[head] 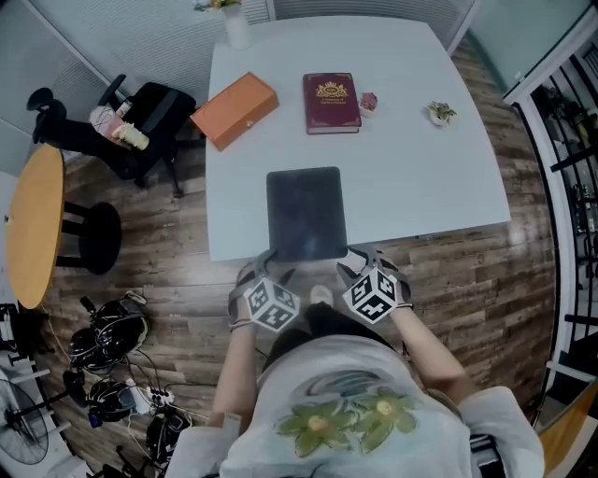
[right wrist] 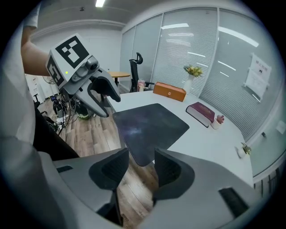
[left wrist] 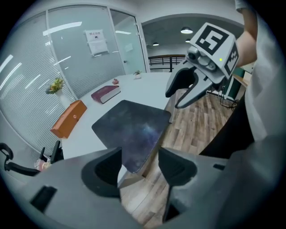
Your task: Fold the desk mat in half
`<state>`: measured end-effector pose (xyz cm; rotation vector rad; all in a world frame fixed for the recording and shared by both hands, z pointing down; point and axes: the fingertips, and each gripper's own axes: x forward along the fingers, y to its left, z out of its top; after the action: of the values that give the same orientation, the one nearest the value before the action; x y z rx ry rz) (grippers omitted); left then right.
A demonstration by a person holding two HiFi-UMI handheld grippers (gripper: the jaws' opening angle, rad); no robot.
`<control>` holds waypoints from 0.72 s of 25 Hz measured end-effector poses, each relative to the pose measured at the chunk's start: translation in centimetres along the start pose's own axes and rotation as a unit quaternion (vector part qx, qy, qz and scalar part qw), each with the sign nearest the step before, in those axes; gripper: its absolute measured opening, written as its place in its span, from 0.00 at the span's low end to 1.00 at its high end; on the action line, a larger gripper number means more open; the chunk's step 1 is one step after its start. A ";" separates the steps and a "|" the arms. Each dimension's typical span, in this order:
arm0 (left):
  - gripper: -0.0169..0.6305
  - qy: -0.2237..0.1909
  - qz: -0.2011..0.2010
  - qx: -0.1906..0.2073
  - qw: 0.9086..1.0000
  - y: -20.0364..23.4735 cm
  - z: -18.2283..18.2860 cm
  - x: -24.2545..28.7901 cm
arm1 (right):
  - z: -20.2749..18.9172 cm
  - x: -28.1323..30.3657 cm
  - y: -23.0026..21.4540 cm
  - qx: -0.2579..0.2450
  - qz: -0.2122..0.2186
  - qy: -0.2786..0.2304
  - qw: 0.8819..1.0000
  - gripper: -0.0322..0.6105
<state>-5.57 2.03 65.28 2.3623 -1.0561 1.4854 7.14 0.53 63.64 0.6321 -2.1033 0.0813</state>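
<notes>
Left claw (left wrist: 139,154) and right claw (right wrist: 141,153) gape; desk mat (head: 306,213) corners just ahead.

White desk (head: 420,177) carrying six things.
A dark desk mat (head: 306,213) is lying flat at lower centre, reaching the near edge. An orange box (head: 234,110) is sitting upper left, a maroon book (head: 331,103) upper centre beside a small pink object (head: 368,102), a green ornament (head: 440,113) upper right, a white vase (head: 235,26) at top.

office | glass partitions w/ blinds (right wrist: 210,49) | white mtg table (head: 420,177) | swivel chair (head: 140,117)
</notes>
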 end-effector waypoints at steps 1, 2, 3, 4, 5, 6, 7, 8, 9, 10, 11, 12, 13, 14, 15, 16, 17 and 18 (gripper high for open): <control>0.40 0.006 0.003 0.002 1.000 0.1 -0.3 0.4 | -0.3 0.4 -0.1 -0.005 0.000 0.002 1.000 0.32; 0.40 0.012 0.006 0.004 1.000 0.2 -0.6 0.8 | -0.5 0.9 -0.1 -0.013 0.001 0.005 1.000 0.32; 0.40 0.017 0.011 0.005 1.000 0.4 -0.9 1.2 | -0.8 1.3 -0.2 -0.022 0.001 0.010 1.000 0.32; 0.40 0.022 0.015 0.007 1.000 0.5 -1.1 1.5 | -1.0 1.7 -0.2 -0.030 0.002 0.014 0.999 0.32; 0.40 0.026 0.019 0.008 0.999 0.6 -1.4 1.8 | -1.3 2.0 -0.1 -0.037 0.003 0.019 0.999 0.32; 0.40 0.031 0.021 0.009 0.999 0.6 -1.8 2.1 | -1.6 2.4 0.0 -0.040 0.004 0.023 0.999 0.32; 0.40 0.036 0.022 0.009 0.999 0.5 -2.1 2.4 | -1.9 2.8 0.0 -0.041 0.004 0.028 0.999 0.32; 0.40 0.041 0.021 0.009 0.999 0.3 -2.5 2.7 | -2.2 3.0 0.0 -0.041 0.003 0.032 0.999 0.32; 0.40 0.047 0.020 0.009 0.999 0.1 -2.9 3.0 | -2.4 3.3 0.0 -0.042 0.001 0.035 0.999 0.32; 0.40 0.053 0.020 0.010 0.998 -0.1 -3.1 3.3 | -2.6 3.4 -0.1 -0.043 -0.002 0.038 0.998 0.32; 0.40 0.057 0.023 0.010 0.998 -0.1 -3.3 3.5 | -2.7 3.6 -0.2 -0.046 -0.006 0.040 0.998 0.32; 0.39 0.060 0.027 0.010 0.998 0.0 -3.4 3.6 | -2.7 3.7 -0.3 -0.050 -0.011 0.042 0.998 0.32; 0.39 0.062 0.031 0.008 0.998 0.2 -3.5 3.8 | -2.7 3.8 -0.4 -0.055 -0.015 0.043 0.997 0.32; 0.39 0.064 0.036 0.005 0.997 0.3 -3.5 3.9 | -2.7 4.0 -0.3 -0.062 -0.018 0.045 0.997 0.32; 0.39 0.065 0.041 0.002 0.997 0.4 -3.5 4.0 | -2.7 4.1 -0.3 -0.069 -0.021 0.046 0.996 0.32; 0.39 0.067 0.046 0.000 0.997 0.5 -3.6 4.1 | -2.8 4.2 -0.2 -0.078 -0.023 0.049 0.996 0.32; 0.39 0.069 0.049 -0.001 0.996 0.6 -3.6 4.3 | -2.9 4.3 -0.1 -0.086 -0.026 0.052 0.995 0.32; 0.39 0.071 0.051 0.000 0.996 0.5 -3.6 4.4 | -3.0 4.5 -0.1 -0.093 -0.029 0.055 0.994 0.32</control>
<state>-7.42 1.27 70.67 2.1945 -1.1576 1.6590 7.40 -0.47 68.96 0.5623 -1.9582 -0.1091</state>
